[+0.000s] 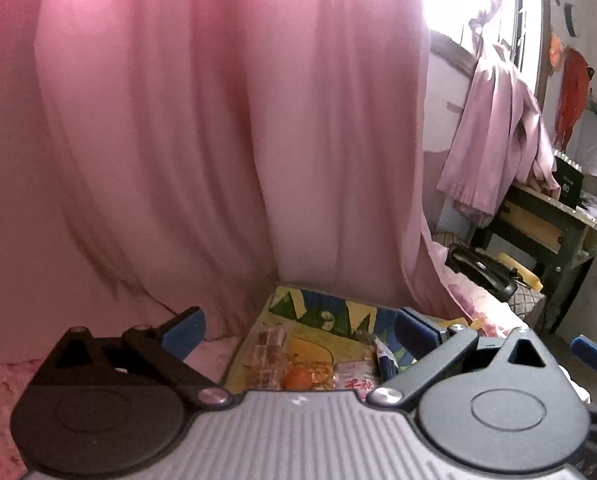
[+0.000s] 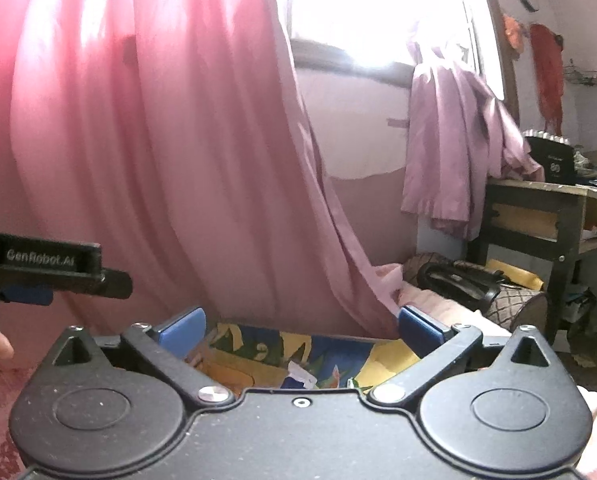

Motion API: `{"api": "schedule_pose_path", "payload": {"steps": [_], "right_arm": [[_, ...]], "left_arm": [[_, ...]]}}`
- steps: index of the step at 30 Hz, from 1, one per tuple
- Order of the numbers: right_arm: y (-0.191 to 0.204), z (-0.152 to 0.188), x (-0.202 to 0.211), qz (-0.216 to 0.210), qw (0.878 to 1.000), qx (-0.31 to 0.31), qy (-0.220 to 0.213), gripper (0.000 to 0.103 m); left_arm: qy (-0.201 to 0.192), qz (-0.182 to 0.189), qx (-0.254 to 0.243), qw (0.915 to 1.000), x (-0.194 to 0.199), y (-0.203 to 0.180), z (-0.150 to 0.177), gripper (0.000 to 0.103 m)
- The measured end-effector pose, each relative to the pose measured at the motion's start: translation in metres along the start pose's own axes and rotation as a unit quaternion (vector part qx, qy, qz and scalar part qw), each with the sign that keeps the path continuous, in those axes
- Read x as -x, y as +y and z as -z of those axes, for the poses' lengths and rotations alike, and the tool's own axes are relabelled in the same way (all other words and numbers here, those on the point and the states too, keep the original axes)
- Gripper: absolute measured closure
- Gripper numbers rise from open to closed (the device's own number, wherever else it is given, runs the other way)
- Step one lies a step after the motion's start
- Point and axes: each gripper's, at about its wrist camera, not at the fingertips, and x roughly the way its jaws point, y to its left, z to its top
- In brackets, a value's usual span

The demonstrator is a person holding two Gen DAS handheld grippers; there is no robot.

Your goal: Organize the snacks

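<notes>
Both hand-held grippers, left [image 1: 298, 330] and right [image 2: 300, 326], stand wide and empty above the colourful printed box [image 1: 330, 312] on the bed, near the pink curtain [image 1: 218, 140]; wrapped snacks [image 1: 268, 354] lie inside, so the next item should probably be approached low and squarely.

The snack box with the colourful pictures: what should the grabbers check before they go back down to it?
1. Left gripper open and holding nothing: ok.
2. Right gripper open and holding nothing: ok.
3. Snack box in view below both grippers: ok.
4. Snacks seen inside, such as the orange round one and the brown wrapped blocks: ok.
5. Pink curtain kept out of the box: cannot tell; it hangs right at the far edge.
6. Whole box contents visible: not ok; the gripper bodies hide the near part.
</notes>
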Motion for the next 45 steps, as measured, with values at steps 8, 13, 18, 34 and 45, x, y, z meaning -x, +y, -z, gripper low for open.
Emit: {"api": "schedule_pose_path", "payload": {"steps": [8, 13, 18, 34, 45], "right_arm": [[-0.01, -0.003, 0.032, 0.005, 0.999, -0.029, -0.016, 0.001], [-0.012, -0.001, 0.048, 0.006, 0.999, -0.037, -0.019, 0.001], [-0.01, 0.003, 0.063, 0.004, 0.999, -0.038, -0.026, 0.001], [0.001, 0.017, 0.097, 0.008, 0.999, -0.032, -0.038, 0.001], [0.006, 0.026, 0.11, 0.008, 0.999, -0.027, -0.033, 0.001]], "left_arm": [[-0.03, -0.006, -0.014, 0.9994, 0.038, -0.005, 0.016, 0.0], [-0.038, -0.01, -0.015, 0.9991, 0.056, -0.003, 0.027, 0.0], [-0.045, -0.018, -0.009, 0.9988, 0.071, 0.003, 0.034, 0.0], [-0.054, -0.033, -0.008, 0.998, 0.107, 0.015, 0.058, 0.0], [-0.06, -0.042, -0.011, 0.9973, 0.122, 0.023, 0.073, 0.0]]}}
